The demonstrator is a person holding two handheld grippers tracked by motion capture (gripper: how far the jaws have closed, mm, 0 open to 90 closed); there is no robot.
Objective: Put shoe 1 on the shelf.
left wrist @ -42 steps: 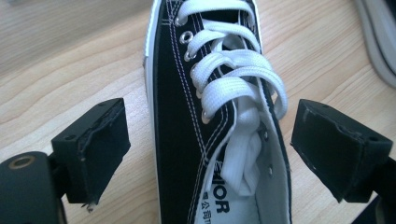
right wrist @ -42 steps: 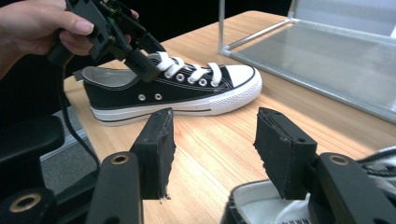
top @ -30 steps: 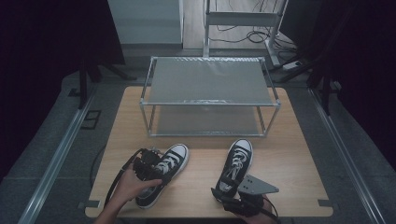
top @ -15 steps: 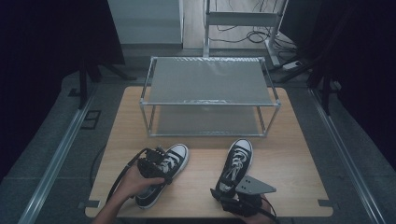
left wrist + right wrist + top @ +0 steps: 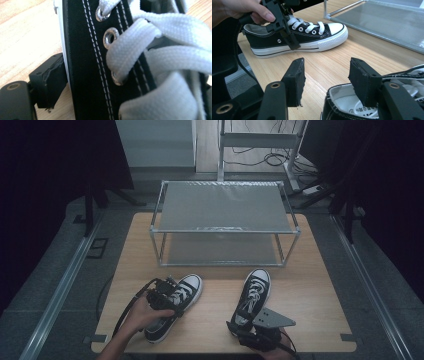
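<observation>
The left shoe [image 5: 175, 305] lay near-left on the surface [image 5: 310, 285]; the left hand-held gripper [image 5: 162, 292] had just been closing across its laced side — presumably for lifting. The right hand-held gripper [image 5: 325, 82], jaws apart, was poised over the right shoe [image 5: 252, 295].

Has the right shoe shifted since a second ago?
No. The right shoe keeps its toe pointing at the rack's front right leg, as before.
</observation>
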